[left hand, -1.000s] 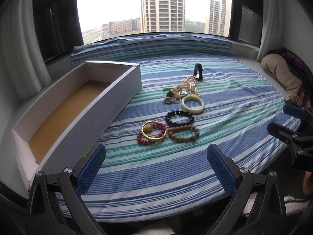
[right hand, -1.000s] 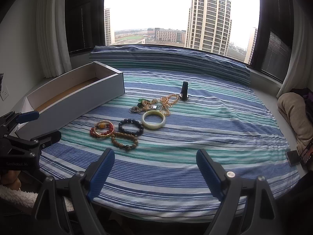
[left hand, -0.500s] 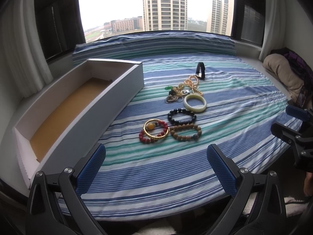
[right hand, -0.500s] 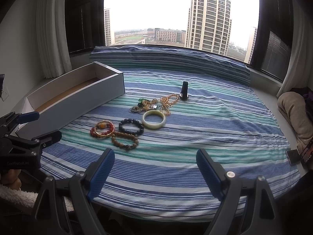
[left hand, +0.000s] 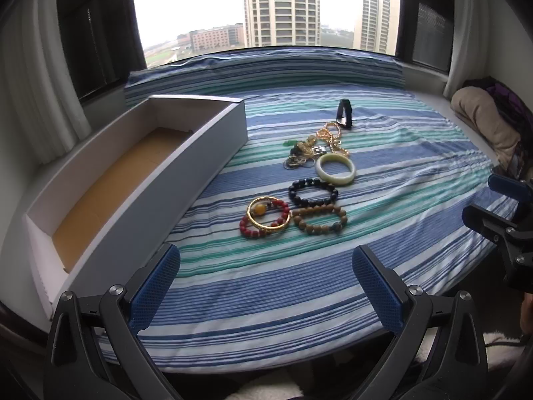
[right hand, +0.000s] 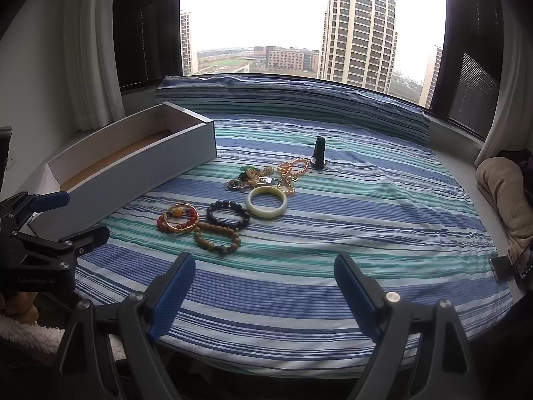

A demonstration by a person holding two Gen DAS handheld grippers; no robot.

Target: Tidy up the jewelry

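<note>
Lying on a striped sheet (left hand: pixel 383 233) are several pieces of jewelry, grouped near the middle and just right of a long box (left hand: pixel 140 180). Nearest the cameras, a gold bangle (left hand: pixel 268 214) is resting on top of a red bead bracelet (left hand: pixel 248 230), with an amber bead showing inside the ring. Beside them a brown bead bracelet (left hand: pixel 319 220) is touching a black bead bracelet (left hand: pixel 313 192) behind it. Farther back a pale jade bangle (left hand: pixel 335 169) is lying flat, glossy and thick-walled. Behind it a tangle of chains (left hand: pixel 311 148) is spreading out, gold links mixed with thin silver rings, a square pendant and green stones. A black band (left hand: pixel 343 118) is standing on edge at the far end of the group.

The box is sitting open, white-walled with a brown cardboard floor, holding nothing that shows.

The left hand-held gripper (left hand: pixel 266 286) is hovering above the near edge of the sheet, jaws spread wide and gripping nothing. The right hand-held gripper (right hand: pixel 265 291) is hovering likewise, jaws wide apart and empty. Both are well apart from the jewelry.

A beige bundle (right hand: pixel 503 193) is lying at the far right.
</note>
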